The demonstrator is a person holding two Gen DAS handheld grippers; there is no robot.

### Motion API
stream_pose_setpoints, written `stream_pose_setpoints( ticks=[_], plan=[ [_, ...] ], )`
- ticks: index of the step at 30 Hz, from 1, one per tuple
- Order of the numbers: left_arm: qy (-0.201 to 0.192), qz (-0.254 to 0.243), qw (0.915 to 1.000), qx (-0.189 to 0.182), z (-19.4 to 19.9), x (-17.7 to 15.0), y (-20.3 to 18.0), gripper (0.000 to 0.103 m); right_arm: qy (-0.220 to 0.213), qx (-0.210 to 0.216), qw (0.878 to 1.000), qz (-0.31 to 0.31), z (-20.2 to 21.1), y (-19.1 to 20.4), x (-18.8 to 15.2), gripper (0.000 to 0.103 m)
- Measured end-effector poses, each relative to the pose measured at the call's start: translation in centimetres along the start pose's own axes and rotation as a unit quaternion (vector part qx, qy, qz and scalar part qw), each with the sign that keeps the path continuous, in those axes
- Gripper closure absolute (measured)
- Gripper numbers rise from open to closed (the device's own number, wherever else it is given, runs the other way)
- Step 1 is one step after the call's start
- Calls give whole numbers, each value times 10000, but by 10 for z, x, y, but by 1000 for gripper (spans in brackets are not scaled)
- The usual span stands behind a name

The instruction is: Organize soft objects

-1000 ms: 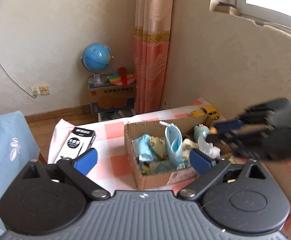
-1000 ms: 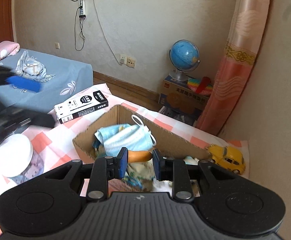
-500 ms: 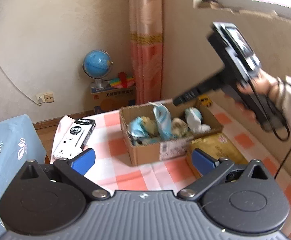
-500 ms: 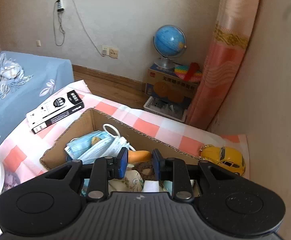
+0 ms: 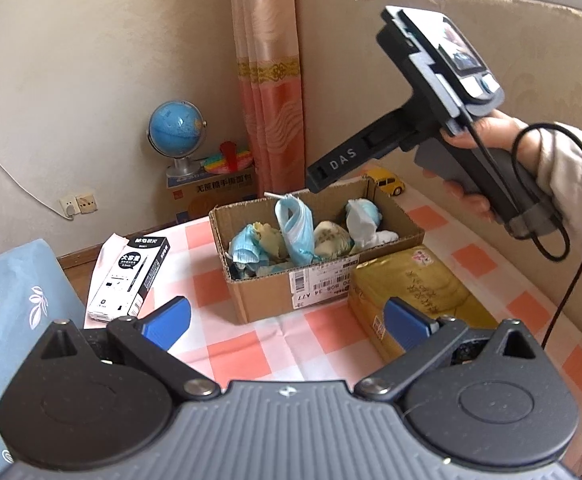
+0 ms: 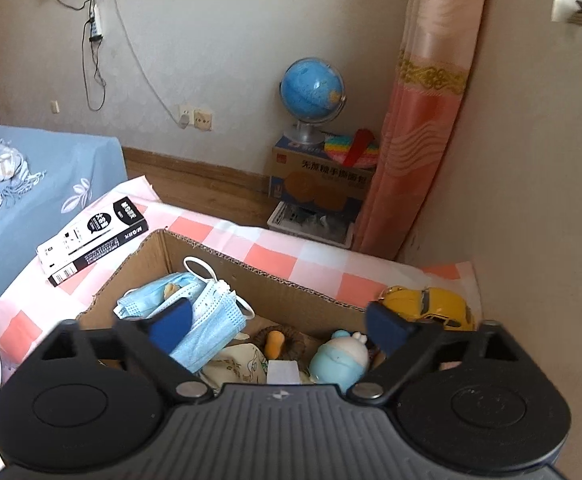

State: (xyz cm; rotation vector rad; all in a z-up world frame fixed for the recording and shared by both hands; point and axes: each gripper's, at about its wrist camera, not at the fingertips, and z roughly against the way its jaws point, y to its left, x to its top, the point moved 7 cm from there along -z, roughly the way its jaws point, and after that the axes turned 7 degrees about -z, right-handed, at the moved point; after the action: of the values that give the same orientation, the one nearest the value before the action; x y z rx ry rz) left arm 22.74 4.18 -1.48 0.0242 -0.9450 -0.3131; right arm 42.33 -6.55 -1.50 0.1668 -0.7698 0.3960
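Nearly done: your soft things sit in the box (image 6: 291,284).
Both tongs, right (image 6: 279,326) just sprung apart and left (image 5: 287,322), hold nothing; a gold packet (image 5: 411,280) waits at four o'clock.

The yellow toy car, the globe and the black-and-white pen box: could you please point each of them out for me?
yellow toy car (image 6: 431,307), right wrist view, on its roof.
globe (image 6: 311,89), right wrist view, on the blue sphere.
black-and-white pen box (image 5: 131,276), left wrist view, on its printed top face.

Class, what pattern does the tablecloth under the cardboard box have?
Pink-and-white checks on the tablecloth, clearest in the left wrist view.
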Motion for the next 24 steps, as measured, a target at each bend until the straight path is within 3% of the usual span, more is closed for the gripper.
stream_pose_setpoints(
  ticks=[11,20,24],
  plan=[
    [-42,237,9995,218,20,-2,-2,1,144,-419,9958,-799,60,-12,-27,0],
    [172,621,9955,693,30,-10,3,1,37,-987,9888,-1115,128,2,-90,0],
    [245,807,9941,682,37,-12,0,1,-34,-1101,9864,-1218,154,14,-117,0]
  ],
)
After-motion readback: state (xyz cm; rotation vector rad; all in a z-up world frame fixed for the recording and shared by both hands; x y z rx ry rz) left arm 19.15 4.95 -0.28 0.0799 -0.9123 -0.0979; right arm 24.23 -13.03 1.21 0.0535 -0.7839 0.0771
